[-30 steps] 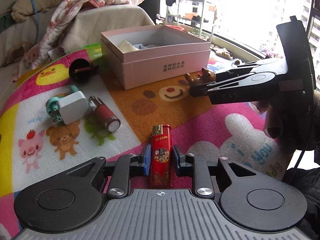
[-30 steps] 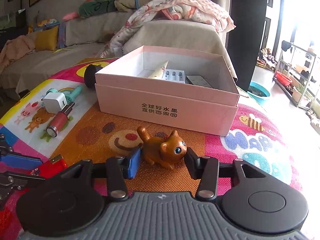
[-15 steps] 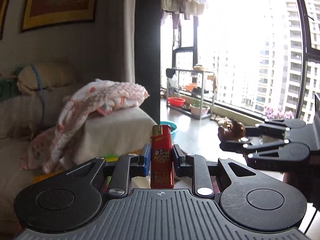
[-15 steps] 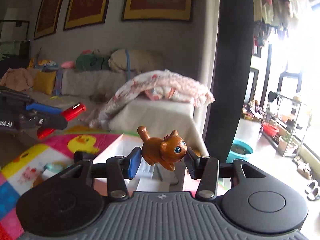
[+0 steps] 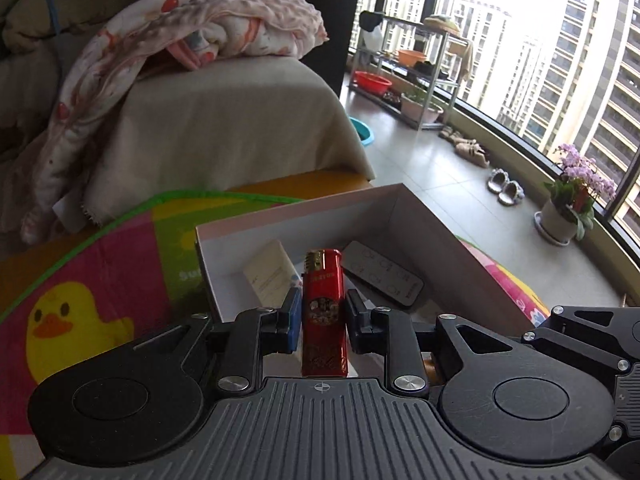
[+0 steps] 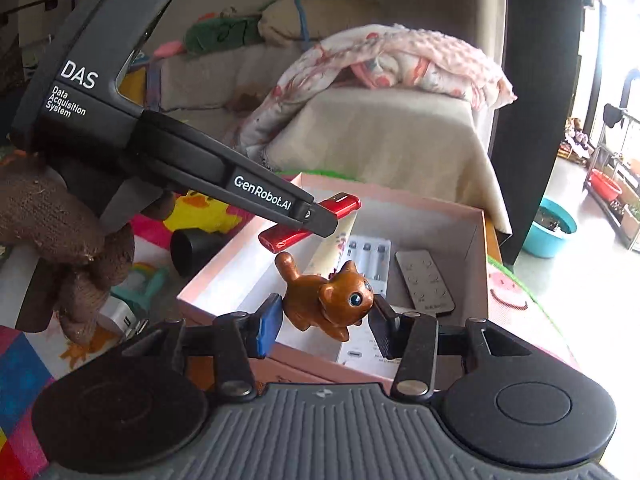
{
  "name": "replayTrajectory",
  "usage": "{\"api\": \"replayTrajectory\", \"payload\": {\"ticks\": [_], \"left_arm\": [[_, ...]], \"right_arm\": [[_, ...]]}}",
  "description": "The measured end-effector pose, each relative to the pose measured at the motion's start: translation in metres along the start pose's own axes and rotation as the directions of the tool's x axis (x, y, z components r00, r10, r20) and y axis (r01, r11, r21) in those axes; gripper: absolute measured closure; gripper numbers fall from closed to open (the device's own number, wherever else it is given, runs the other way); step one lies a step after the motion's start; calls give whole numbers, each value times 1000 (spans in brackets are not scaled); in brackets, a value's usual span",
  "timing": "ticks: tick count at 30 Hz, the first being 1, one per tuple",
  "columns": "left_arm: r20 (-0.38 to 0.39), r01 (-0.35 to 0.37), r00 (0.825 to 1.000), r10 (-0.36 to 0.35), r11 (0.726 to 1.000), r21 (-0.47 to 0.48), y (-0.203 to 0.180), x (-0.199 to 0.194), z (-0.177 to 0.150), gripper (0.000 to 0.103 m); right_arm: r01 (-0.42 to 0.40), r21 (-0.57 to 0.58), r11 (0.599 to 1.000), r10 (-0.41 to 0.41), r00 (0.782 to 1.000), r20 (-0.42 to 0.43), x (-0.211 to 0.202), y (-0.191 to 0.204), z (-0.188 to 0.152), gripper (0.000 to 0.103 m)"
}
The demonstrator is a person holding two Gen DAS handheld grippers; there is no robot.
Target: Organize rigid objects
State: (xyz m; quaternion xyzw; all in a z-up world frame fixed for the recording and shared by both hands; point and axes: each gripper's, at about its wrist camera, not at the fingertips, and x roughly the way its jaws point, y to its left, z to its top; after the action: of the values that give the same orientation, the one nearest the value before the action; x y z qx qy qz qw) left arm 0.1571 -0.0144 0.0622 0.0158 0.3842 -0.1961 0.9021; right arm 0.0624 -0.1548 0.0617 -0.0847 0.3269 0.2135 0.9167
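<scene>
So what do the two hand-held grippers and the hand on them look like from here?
Both are black, with ribbed grey bases and round pivot discs. The left hand-held gripper bears white "DAS" and "GenRobot.AI" lettering; a brown knitted glove covers its hand. The right hand-held gripper has one blue pad.

Beige sofa [image 5: 224, 120] under pink blanket [image 5: 192, 28]; tiled floor [image 5: 452, 168] runs to bright curved window [image 5: 560, 60].
</scene>
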Motion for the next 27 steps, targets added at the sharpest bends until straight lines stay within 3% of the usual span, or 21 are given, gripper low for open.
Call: {"api": "replayTrajectory", "payload": {"ticks": [2, 6, 10, 13, 17, 21, 24, 27], "left_arm": [[-19, -25, 1000, 25, 1000, -11, 4, 6, -1, 76], [-46, -6, 999, 4, 999, -40, 10, 12, -5, 76], [36, 47, 998, -45, 997, -59, 15, -6, -8, 75], [133, 76, 989, -65, 994, -82, 21, -36, -16, 75], [256, 24, 967, 0, 996, -90, 29, -84, -38, 75], [328, -38, 942, 77, 991, -125, 41, -125, -78, 75], [333, -86, 932, 142, 981, -176, 53, -145, -110, 75], [305, -90, 938, 165, 965, -246, 68, -156, -136, 75]], "right_arm": [[2, 4, 1000, -2, 1000, -8, 6, 0, -2, 56], [-13, 19, 1000, 13, 1000, -23, 10, -1, 1, 56], [-7, 29, 1000, 8, 1000, -16, 6, -3, 3, 51], [16, 35, 999, -17, 999, 42, -11, -1, -1, 46], [52, 1, 999, -51, 990, 135, -37, 6, -18, 34], [93, -53, 994, -84, 984, 159, -46, 21, -39, 32], [101, -87, 991, -87, 986, 144, -46, 32, -54, 32], [52, -110, 993, -40, 993, 111, -45, 46, -64, 32]]}}
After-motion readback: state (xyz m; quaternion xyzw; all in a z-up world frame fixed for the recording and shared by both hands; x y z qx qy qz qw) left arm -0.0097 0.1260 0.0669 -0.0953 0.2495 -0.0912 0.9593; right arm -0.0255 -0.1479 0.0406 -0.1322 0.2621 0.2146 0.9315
